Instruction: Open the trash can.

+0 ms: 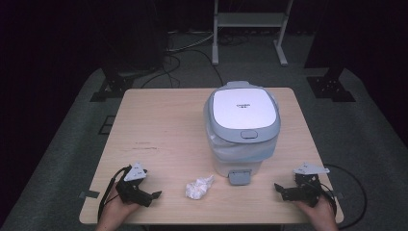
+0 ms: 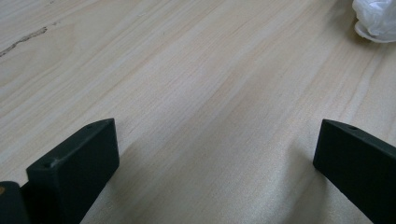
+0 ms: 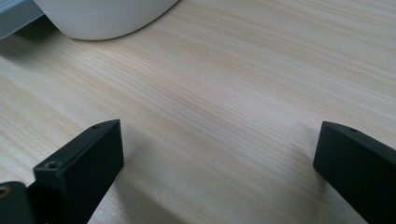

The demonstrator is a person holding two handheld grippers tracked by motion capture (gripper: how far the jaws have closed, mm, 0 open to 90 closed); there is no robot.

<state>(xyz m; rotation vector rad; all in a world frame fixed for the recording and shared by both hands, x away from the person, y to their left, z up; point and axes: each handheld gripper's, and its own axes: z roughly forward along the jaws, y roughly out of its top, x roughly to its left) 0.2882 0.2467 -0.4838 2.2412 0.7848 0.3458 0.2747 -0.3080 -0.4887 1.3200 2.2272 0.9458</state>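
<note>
We note the left claw (image 1: 155,196) resting low at the near left corner of the wooden bench (image 1: 163,125), held in the person's left hand (image 1: 115,207), its jaws spread wide with nothing between them. In the left gripper view we see the two black jaws far apart over bare wood grain, touching no object, and the crumpled white paper (image 2: 376,19) sits off at the upper right corner of that view, well clear of the jaws. The right claw (image 1: 279,190) sits at the near right corner in the person's right hand (image 1: 318,208), jaws likewise spread wide and empty. In the right gripper view we see only bench surface between its jaws, with the rounded white base of the bin (image 3: 100,16) ahead at upper left, apart from the claw. From the high view we record the crumpled white paper (image 1: 199,186) lying on the bench between the two claws, nearer the left one, just left of the grey pedal (image 1: 239,177) at the front foot of the bin (image 1: 242,126). The bin stands upright at centre right with its lid (image 1: 244,109) closed. We cannot tell whether the claws' undersides touch the wood.
</note>
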